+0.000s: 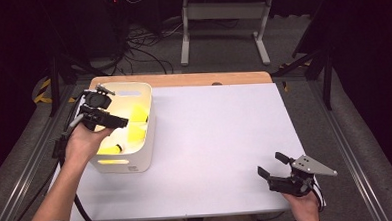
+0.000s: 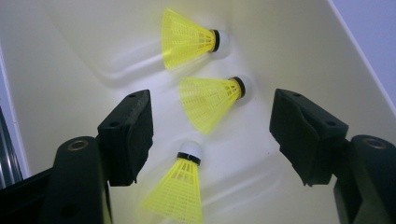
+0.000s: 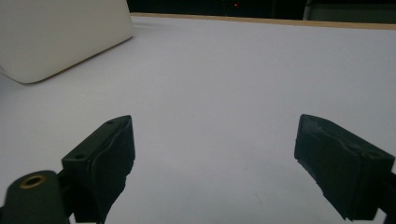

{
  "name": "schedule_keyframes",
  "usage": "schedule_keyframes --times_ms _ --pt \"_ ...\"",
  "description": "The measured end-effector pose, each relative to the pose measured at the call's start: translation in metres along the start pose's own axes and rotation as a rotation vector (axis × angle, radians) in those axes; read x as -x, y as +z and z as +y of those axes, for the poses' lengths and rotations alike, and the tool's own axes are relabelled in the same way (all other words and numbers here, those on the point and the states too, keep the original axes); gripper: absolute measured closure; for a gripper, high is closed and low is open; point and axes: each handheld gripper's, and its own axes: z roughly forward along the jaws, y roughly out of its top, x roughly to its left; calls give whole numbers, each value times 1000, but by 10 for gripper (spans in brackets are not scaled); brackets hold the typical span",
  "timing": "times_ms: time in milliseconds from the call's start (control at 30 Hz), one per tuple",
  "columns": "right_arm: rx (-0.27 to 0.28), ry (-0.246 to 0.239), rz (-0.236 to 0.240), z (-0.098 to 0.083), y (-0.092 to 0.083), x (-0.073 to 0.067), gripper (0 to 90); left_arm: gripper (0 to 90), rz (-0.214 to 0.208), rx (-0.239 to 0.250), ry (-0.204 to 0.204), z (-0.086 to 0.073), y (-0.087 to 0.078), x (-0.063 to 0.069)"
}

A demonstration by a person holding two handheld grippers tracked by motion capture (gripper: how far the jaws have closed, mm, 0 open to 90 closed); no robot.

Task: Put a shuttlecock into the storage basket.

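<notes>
The left gripper hangs inside the white bin, jaws apart over three yellow shuttlecocks. Next it likely must lower onto the middle shuttlecock. The right gripper rests wide apart on the counter, far from the bin.

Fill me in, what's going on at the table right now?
The left gripper hangs inside the white bin, jaws open over three yellow shuttlecocks lying on its floor. The nearest shuttlecock lies between the jaws but isn't gripped. The right gripper rests on the white table, jaws open and holding nothing.
</notes>
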Motion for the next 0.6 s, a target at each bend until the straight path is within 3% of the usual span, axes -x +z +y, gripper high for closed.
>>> schedule_keyframes --times_ms 600 --pt "-1 4 1 0 0 1 128 312 7 5 -8 -5 -8 -8"
